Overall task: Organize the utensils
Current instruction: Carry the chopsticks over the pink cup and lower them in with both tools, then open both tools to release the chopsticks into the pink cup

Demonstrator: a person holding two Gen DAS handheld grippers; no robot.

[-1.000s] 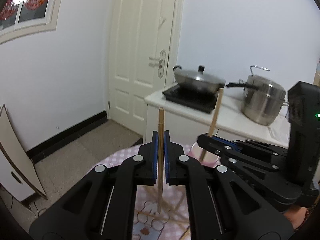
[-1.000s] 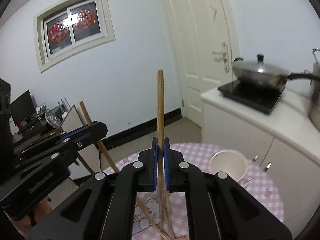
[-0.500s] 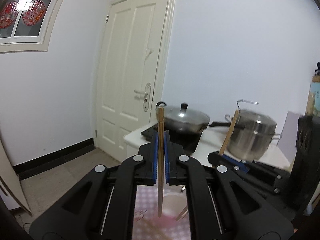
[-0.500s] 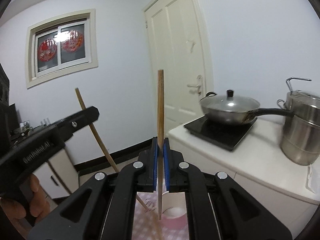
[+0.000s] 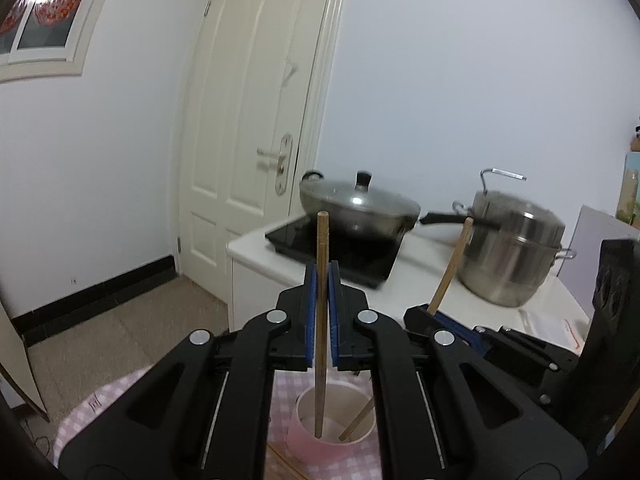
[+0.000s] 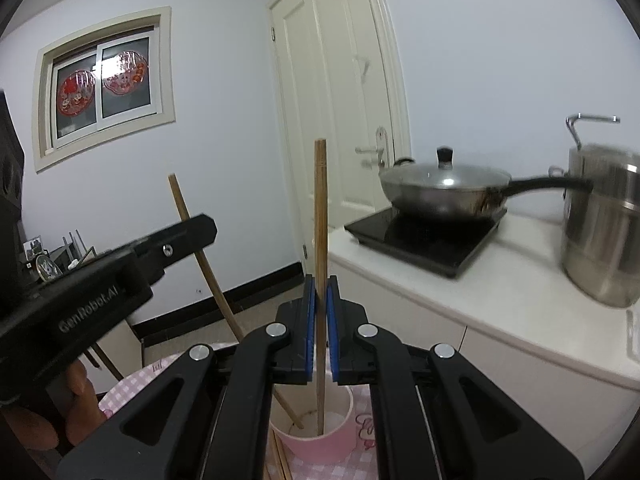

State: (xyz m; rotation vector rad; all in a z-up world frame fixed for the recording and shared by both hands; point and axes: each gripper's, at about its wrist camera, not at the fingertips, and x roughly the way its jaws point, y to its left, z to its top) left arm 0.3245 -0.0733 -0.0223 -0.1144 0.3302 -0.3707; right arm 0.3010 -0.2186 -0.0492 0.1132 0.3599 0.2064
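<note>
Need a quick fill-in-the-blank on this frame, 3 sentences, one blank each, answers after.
1. Each gripper, the left gripper and the right gripper, is shut on one wooden ____.
2. Both lower tips reach into the ____ cup on the checked tablecloth.
3. The lidded wok sits on a black ____ cooktop.

Answers: chopstick; pink; induction

Two chopsticks (image 5: 321, 280) (image 5: 450, 270), one cup (image 5: 332, 442), two tongs (image 5: 322, 312) (image 6: 318, 316).
</note>
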